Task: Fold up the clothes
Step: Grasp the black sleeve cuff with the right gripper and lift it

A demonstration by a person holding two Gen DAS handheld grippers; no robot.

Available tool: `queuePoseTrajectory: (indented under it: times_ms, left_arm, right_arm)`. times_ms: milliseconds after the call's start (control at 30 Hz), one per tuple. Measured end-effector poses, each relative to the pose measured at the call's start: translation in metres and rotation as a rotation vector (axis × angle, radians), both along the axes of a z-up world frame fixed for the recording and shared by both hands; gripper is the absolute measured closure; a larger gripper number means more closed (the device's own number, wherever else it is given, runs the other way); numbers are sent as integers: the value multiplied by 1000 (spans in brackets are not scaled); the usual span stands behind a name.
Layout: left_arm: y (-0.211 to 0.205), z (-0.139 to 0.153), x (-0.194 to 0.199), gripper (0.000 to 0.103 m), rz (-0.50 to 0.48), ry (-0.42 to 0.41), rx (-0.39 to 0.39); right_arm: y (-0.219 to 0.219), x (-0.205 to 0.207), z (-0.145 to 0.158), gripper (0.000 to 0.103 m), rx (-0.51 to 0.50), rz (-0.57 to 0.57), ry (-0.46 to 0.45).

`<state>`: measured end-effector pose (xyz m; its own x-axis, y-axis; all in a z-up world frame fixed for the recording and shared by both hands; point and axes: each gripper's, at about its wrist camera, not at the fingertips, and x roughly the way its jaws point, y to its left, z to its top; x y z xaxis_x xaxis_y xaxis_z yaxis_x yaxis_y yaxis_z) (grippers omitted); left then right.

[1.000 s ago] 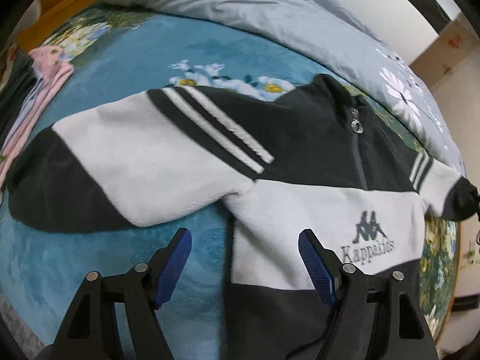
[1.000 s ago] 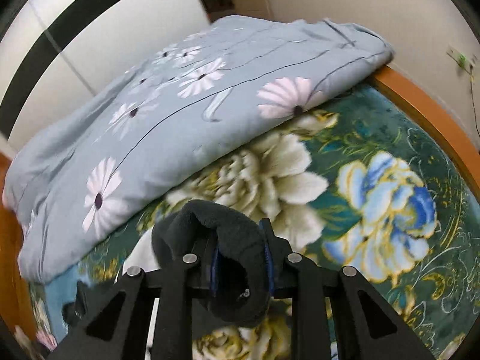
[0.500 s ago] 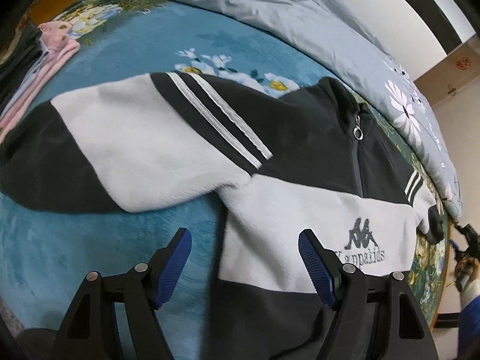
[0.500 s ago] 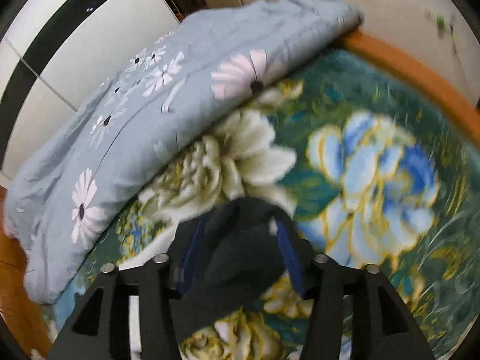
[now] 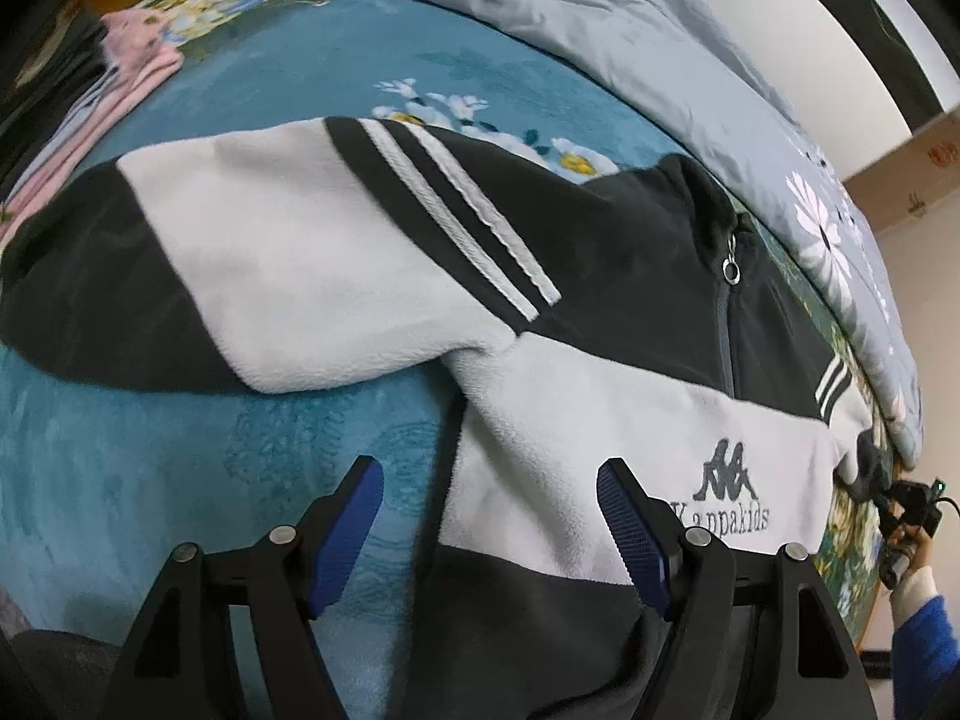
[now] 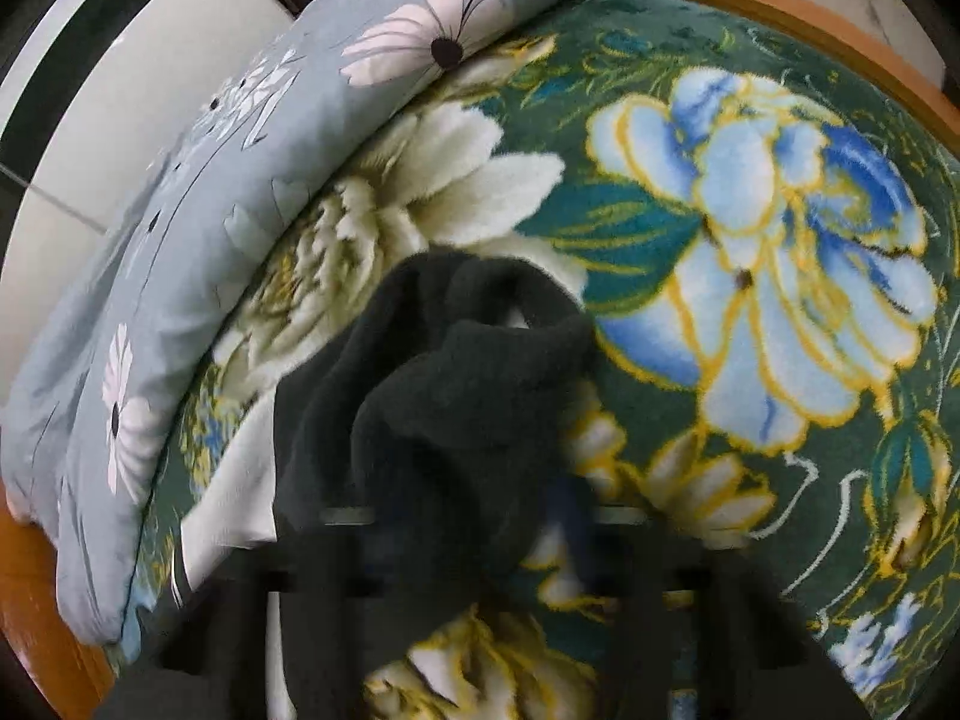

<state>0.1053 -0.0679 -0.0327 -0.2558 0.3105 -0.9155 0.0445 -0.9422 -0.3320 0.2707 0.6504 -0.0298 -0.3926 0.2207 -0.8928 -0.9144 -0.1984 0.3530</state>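
Note:
A black-and-white zip jacket (image 5: 600,420) with a grey logo lies spread face up on the teal blanket (image 5: 180,480). Its one sleeve (image 5: 270,252) stretches out to the left. My left gripper (image 5: 486,474) hovers open over the jacket's lower side edge and holds nothing. The other sleeve ends in a dark cuff (image 6: 456,396), crumpled on the flowered blanket (image 6: 780,240). My right gripper (image 6: 480,516) is blurred, its fingers spread wider than the cuff that lies loose between them. In the left wrist view the right gripper (image 5: 900,498) shows small at the far right.
A grey-blue flowered quilt (image 5: 600,30) is heaped along the far side of the bed, close to the cuff (image 6: 180,240). A stack of pink and dark clothes (image 5: 138,72) sits at the far left. The wooden bed rim (image 6: 810,30) runs behind. A blue sleeve (image 5: 924,624) shows at the right.
The right gripper's fingers have spread apart and the cuff has slumped onto the blanket. The left gripper has moved closer in over the jacket, still open.

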Motion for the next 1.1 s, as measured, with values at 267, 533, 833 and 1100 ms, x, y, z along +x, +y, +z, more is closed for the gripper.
queuePoseTrajectory:
  times_ms: [267,533,833,1100]
  left_arm:
    - [-6,-1,-2,26,27,9,39]
    - [-12,3,1,26,50,40,102]
    - [-38,3,0,26,153,79,214]
    - [-53,3,5,26,209,90,288]
  right_arm:
    - [-10,-5,100,95,173,19,228]
    - [-71,-71,165,95,328,245,253]
    - [-251,-171,222,95,422,709,416]
    - [-467,-238,123,95,396,1178,220]
